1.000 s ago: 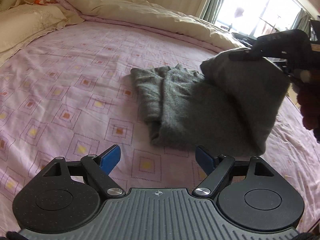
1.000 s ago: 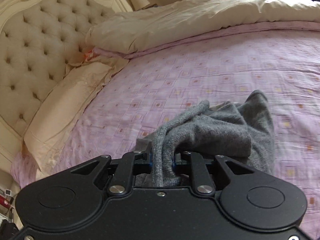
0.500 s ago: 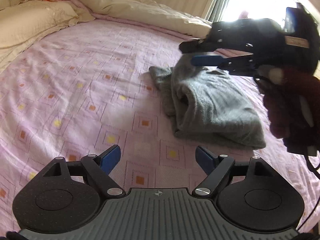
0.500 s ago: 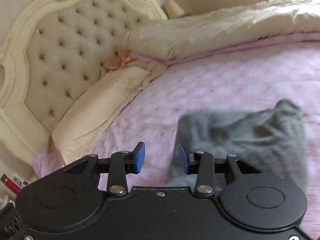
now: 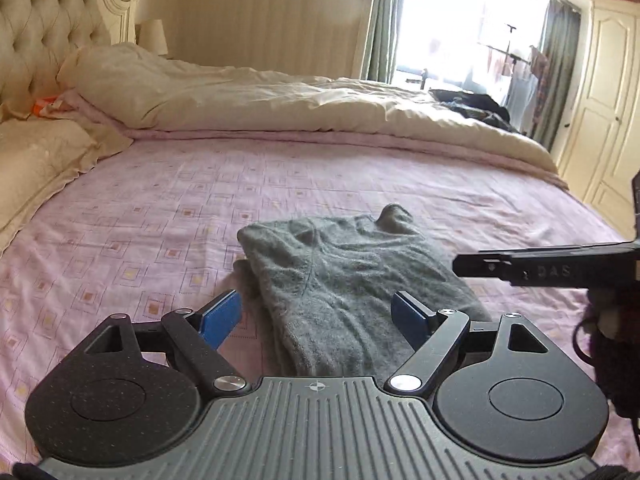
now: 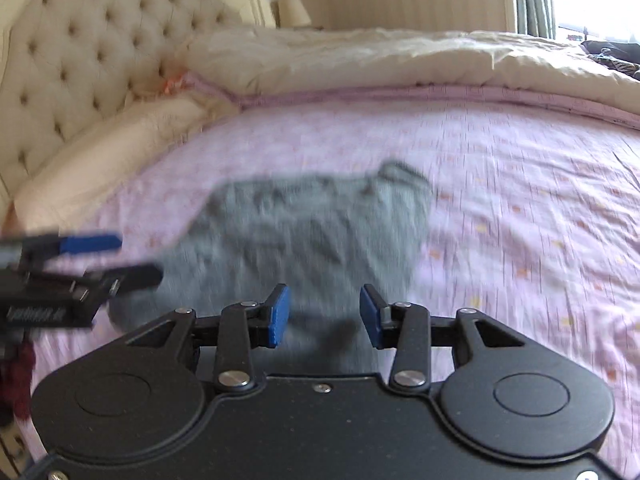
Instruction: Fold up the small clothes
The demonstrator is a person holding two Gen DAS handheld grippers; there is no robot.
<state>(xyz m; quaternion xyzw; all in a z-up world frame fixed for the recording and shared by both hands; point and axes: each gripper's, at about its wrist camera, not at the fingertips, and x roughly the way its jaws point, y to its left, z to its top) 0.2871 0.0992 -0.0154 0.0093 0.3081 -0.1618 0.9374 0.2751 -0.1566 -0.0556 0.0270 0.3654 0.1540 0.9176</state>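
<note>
Left gripper (image 5: 318, 316) is hovering low over the near edge of the folded grey garment (image 5: 352, 280), its blue pads (image 5: 222, 316) spread wide apart with nothing between them. Right gripper (image 6: 322, 314) is hanging just above the same garment (image 6: 304, 236), blue pads (image 6: 278, 314) parted and gripping nothing, though this view is blurring badly. Over on the left wrist view the right gripper (image 5: 552, 266) is poking in from the right edge, side-on above the cloth's right flank, a dark red sleeve (image 5: 616, 344) showing behind it. That grey garment is lying folded into a compact bundle on the pink patterned bedsheet (image 5: 140, 216), roughly mid-bed, one small corner sticking up at its far edge. A cream duvet (image 5: 280, 100) is sitting heaped along the far side, with a tufted headboard (image 6: 80, 52) and a cream pillow (image 5: 36, 156) off to the left.
</note>
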